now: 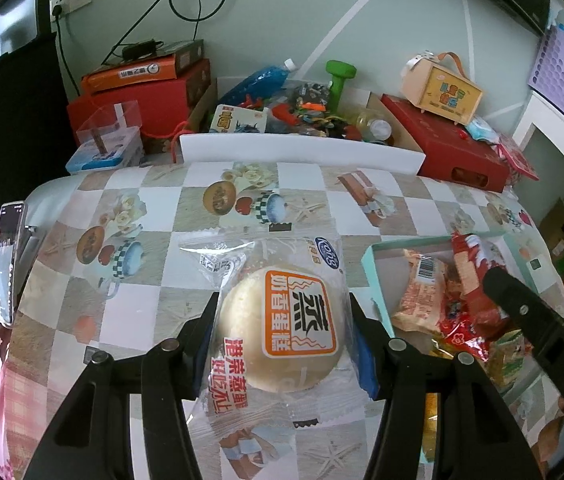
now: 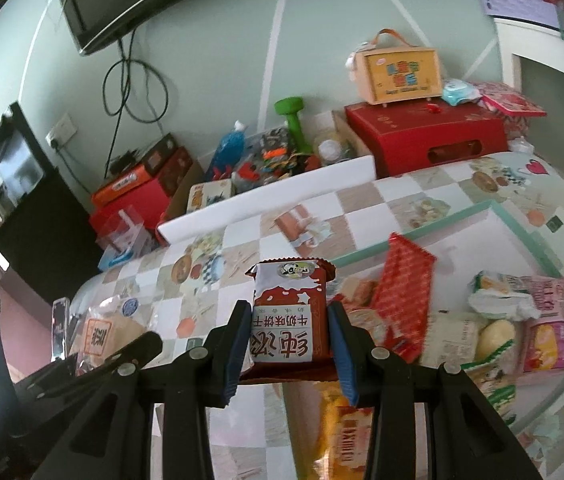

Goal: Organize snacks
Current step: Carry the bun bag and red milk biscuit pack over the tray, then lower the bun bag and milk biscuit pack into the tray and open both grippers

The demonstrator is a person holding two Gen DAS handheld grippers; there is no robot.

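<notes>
My left claw (image 1: 282, 332) grips a wrapped steamed cake (image 1: 282, 328) w/ jaws partly open. My right claw (image 2: 290, 334), nearly closed, pinches a biscuit pack (image 2: 290, 316) beside the snack tray (image 2: 542, 256).

Wrapped steamed cake (image 1: 282, 328) held above table; brown biscuit pack (image 2: 290, 316) likewise (label inverted).

Yellow snack packet (image 2: 342, 436) cut by bottom edge, partly hidden behind right tool (image 2: 288, 354).

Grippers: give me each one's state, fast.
Left gripper: closed on the wrapped steamed cake.
Right gripper: closed on the brown biscuit packet.
</notes>
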